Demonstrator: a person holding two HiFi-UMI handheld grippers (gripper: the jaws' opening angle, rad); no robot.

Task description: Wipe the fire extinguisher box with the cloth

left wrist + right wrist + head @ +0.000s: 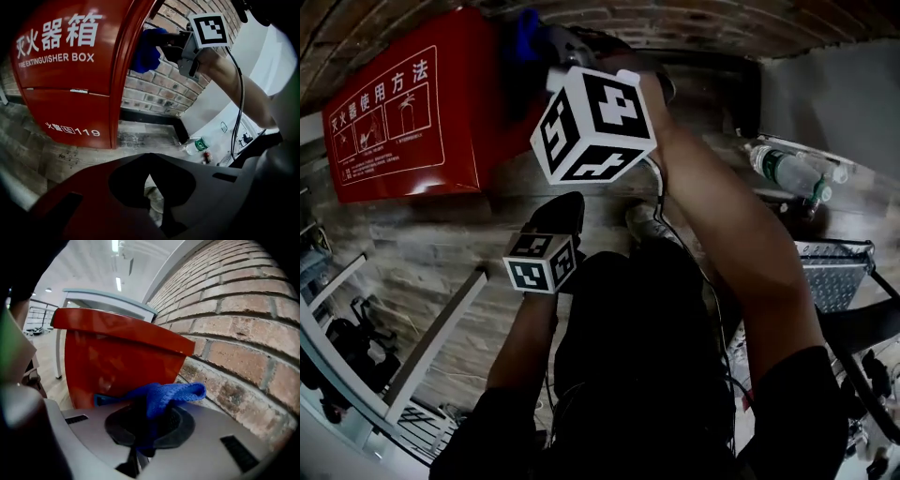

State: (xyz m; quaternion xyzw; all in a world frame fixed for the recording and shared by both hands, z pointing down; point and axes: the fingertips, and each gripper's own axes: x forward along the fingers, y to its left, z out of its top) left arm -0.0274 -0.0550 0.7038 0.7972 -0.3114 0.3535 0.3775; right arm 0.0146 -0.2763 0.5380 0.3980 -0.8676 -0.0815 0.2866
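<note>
The red fire extinguisher box point(403, 117) stands against the brick wall, its front lettered in white point(61, 56). My right gripper point(546, 56) is raised to the box's upper right side and is shut on a blue cloth point(526, 33). In the left gripper view the cloth point(146, 49) rests against the box's side edge. In the right gripper view the cloth point(164, 397) bunches out of the right gripper point(147, 420), with the red box point(117, 362) just behind it. My left gripper point(561, 214) hangs lower, away from the box, and its jaws point(149, 171) meet on nothing.
The brick wall point(243, 324) runs close along the box's right side. A plastic bottle point(787, 173) lies on the floor to the right, beside a metal grid platform point(834, 272). A white frame point(431, 342) crosses the wooden floor at lower left.
</note>
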